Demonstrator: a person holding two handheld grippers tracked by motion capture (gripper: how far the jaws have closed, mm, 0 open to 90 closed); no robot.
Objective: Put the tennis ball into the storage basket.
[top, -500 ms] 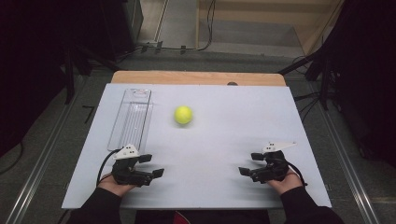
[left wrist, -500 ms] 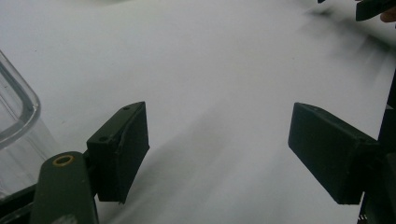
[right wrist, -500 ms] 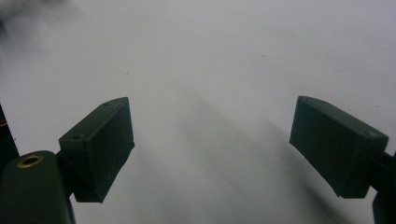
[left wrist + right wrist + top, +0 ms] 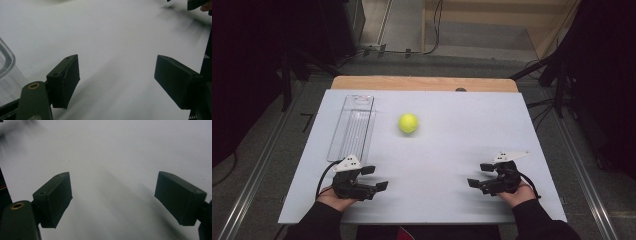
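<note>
Yellow-green fuzzy tennis ball [image 4: 408,123] sits on the pale worktop [image 4: 447,150], ahead of both grippers and well apart from them. Left to right: a clear plastic rectangular tray [image 4: 352,127] lies just ahead of our left gripper [image 4: 374,178], jaws apart, empty; our right gripper [image 4: 479,175] also gapes empty. We judge a careless pinch could send the ball rolling away.

No text, label, brand, number or sign can be read anywhere.

Left tongs [image 4: 371,178] jaws apart, right tongs [image 4: 480,175] jaws apart, both empty
</note>
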